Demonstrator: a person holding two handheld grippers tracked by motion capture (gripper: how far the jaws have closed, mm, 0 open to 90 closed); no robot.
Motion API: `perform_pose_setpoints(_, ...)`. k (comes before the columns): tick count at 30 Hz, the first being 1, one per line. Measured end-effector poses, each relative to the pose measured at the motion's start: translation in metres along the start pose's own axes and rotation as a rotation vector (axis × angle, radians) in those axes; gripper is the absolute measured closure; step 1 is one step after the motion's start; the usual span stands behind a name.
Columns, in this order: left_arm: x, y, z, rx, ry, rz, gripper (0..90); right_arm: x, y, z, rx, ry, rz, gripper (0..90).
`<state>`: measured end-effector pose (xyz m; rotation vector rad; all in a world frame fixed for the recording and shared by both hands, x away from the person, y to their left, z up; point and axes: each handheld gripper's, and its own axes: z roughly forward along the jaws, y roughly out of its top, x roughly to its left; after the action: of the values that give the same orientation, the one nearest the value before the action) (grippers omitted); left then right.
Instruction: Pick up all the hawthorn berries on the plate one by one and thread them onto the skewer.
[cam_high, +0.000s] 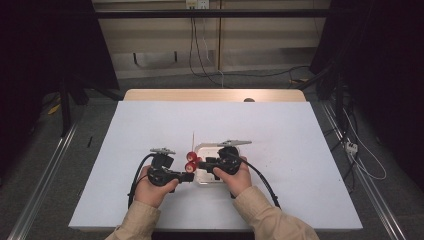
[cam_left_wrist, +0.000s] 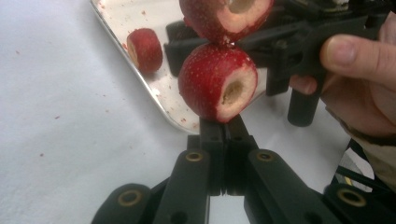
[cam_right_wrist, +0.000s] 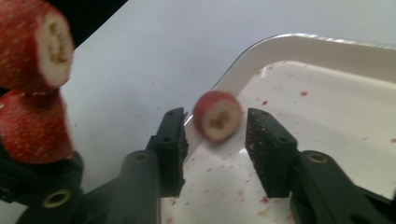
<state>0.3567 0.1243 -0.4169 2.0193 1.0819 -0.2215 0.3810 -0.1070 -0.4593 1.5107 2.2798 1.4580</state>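
Loose fruit (cam_right_wrist: 216, 122) sits in the tray (cam_right_wrist: 336, 51) between my right gripper's (cam_right_wrist: 214, 150) parted jaws, untouched. My left gripper (cam_left_wrist: 225, 133) is clamped shut on the skewer (cam_high: 193, 140) carrying two fruits (cam_left_wrist: 217, 87), beside the tray on the table (cam_high: 150, 125).

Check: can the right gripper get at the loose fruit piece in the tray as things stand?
Probably yes. The right gripper has its jaws open on either side of the fruit piece in the tray, pads apart from it, nothing between.
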Motion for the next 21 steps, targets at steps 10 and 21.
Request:
perform_pose_setpoints(10,0.004,0.001,-0.006,-0.022,-0.006,-0.001,89.5,0.007,0.012,0.015,-0.007,-0.012,0.047,49.7)
perform_pose_setpoints(21,0.003,0.001,-0.009,-0.025,-0.002,-0.004,89.5,-0.002,0.007,0.007,0.043,-0.056,0.053,61.8)
